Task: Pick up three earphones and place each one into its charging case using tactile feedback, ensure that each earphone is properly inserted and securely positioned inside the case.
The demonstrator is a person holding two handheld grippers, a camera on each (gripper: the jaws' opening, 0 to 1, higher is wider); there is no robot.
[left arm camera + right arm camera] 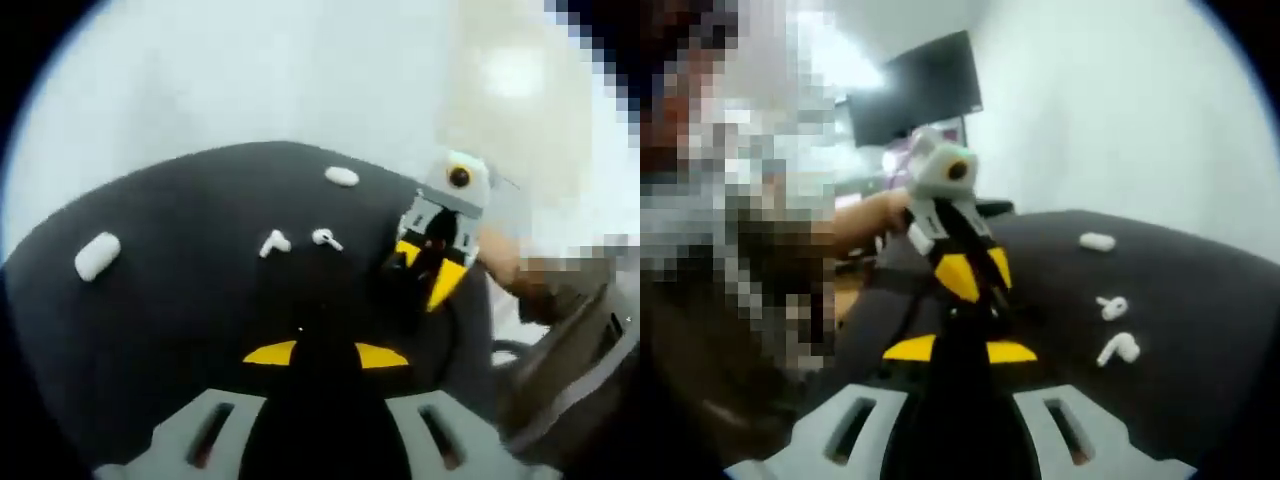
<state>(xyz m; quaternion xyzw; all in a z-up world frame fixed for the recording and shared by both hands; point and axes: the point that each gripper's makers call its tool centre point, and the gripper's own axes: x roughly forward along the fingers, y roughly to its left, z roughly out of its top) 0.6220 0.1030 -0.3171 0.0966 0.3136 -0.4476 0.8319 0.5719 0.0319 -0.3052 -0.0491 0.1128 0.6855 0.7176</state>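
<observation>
A dark round table [1200, 300] is sitting before a plain white wall [1120, 110]. Behind the table, a black monitor [915, 85] is hanging, with bright light glaring beside it.

An office: dark monitor [915, 88] against plain white walls [1110, 110].

Dark mat [180, 300]; on it two earphones [274, 243] [326, 239]; two cases [97, 255] [342, 177].
</observation>
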